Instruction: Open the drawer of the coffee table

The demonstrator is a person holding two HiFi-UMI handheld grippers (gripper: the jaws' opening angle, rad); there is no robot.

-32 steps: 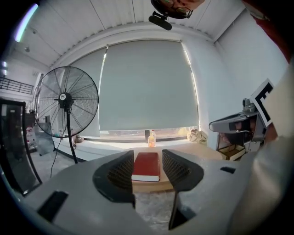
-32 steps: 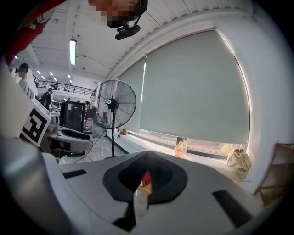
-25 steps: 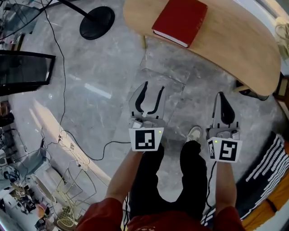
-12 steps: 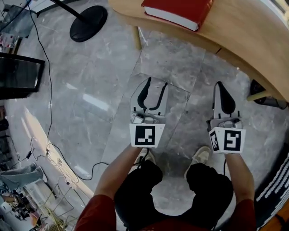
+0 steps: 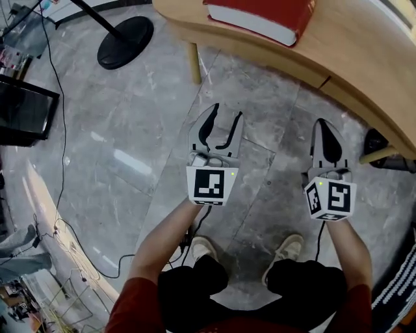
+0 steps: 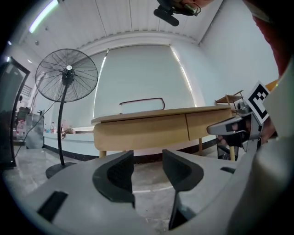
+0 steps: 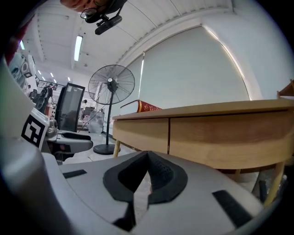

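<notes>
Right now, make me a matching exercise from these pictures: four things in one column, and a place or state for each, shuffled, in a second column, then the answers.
Column one
1. left gripper
2. right gripper
3. red book
4. fan base

Column two
A. lying on the coffee table
B. jaws together, nothing between them
C. black, standing on the grey floor
D. jaws apart, nothing between them

Pairs: 1-D, 2-B, 3-A, 4-C
</notes>
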